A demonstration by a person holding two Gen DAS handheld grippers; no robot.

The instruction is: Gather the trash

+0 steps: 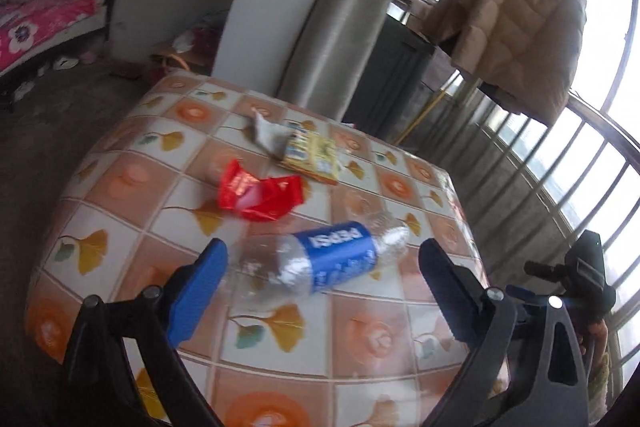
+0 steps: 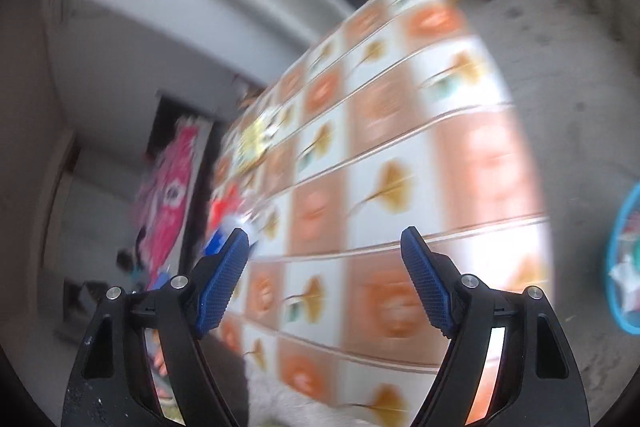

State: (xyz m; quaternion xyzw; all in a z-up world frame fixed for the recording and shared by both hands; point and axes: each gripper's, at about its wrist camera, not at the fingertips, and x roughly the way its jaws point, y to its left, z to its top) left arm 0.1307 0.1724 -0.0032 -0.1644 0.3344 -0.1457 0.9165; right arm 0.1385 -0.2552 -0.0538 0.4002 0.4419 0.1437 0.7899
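Note:
A crushed clear Pepsi bottle [image 1: 320, 259] with a blue label lies on the table with the orange-and-white patterned cloth [image 1: 120, 187]. My left gripper [image 1: 324, 267] is open, its blue fingers on either side of the bottle, just above it. Behind it lie a red wrapper [image 1: 260, 193], a yellow snack packet [image 1: 312, 153] and a crumpled white paper [image 1: 266, 131]. My right gripper [image 2: 324, 247] is open and empty over the same table [image 2: 400, 147]; that view is blurred. The bottle [image 2: 236, 227] and the red wrapper [image 2: 224, 205] show at its left.
A blue basket [image 2: 624, 267] with scraps in it stands on the floor at the right. A grey pillar [image 1: 344, 27], a beige jacket [image 1: 520, 15] over a window rail and a bed with pink bedding [image 1: 36, 23] surround the table.

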